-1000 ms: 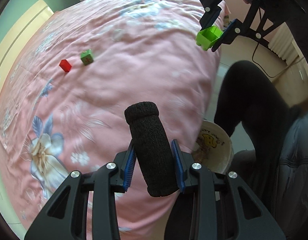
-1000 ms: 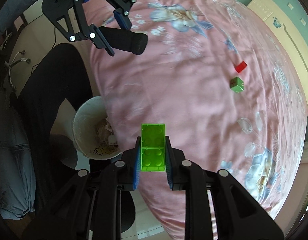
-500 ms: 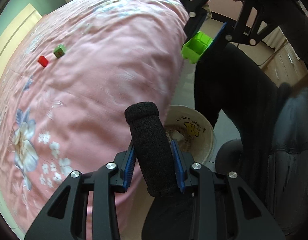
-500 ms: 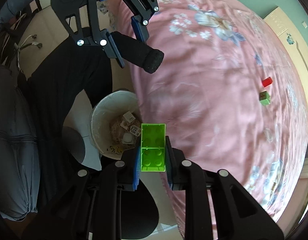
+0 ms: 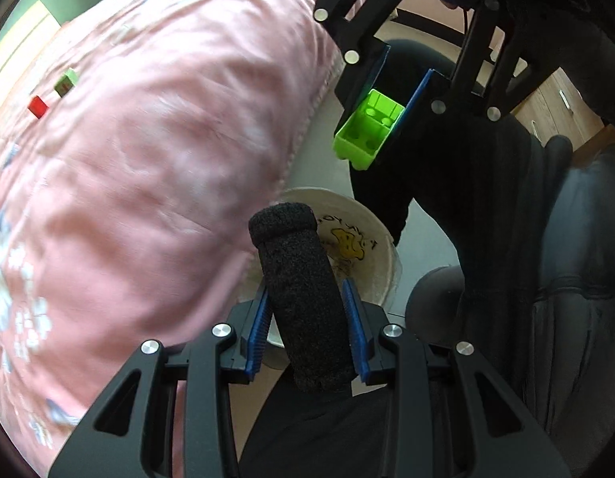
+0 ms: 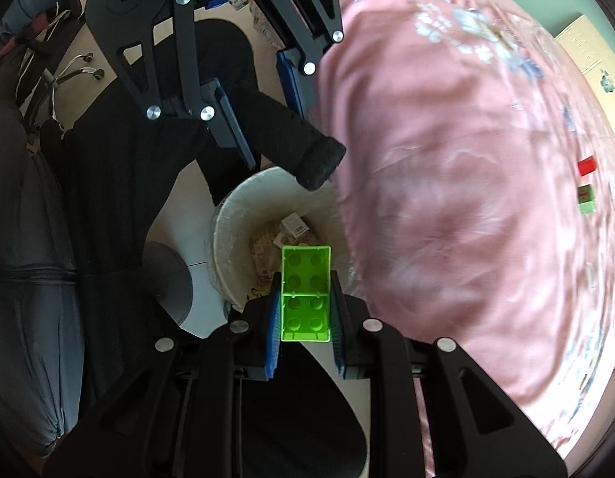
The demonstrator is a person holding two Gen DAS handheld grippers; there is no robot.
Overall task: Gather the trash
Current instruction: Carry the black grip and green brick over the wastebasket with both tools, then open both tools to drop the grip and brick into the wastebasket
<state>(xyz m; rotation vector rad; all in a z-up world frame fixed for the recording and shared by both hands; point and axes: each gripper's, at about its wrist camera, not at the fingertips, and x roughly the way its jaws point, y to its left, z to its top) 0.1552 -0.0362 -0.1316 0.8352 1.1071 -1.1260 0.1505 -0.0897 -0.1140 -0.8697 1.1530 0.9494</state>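
Two loads hang over the white bin point(image 6: 231, 239) beside the bed: your left gripper point(image 5: 307, 330) is clenched on a black foam roll point(image 5: 299, 279), and your right gripper point(image 6: 305, 306) is clamped on a bright green toy brick point(image 6: 306, 290), hollow side toward the camera, with round sockets inside. The bin is a round, pale bucket with a yellow cartoon on its inner wall and scraps of paper and packaging at the bottom; it sits hard against the edge of the pink, floral, wrinkled bedspread point(image 6: 447, 199). Just beside the bin, on the side away from the bed, your dark trouser leg point(image 5: 466, 199) stands close. Well away from the bin, out on the bedspread, lie a small red block point(image 5: 38, 106) and a small green block point(image 5: 65, 83), near each other. The foam roll hides part of the bin's rim in the left view, and much of the bedspread is blurred.
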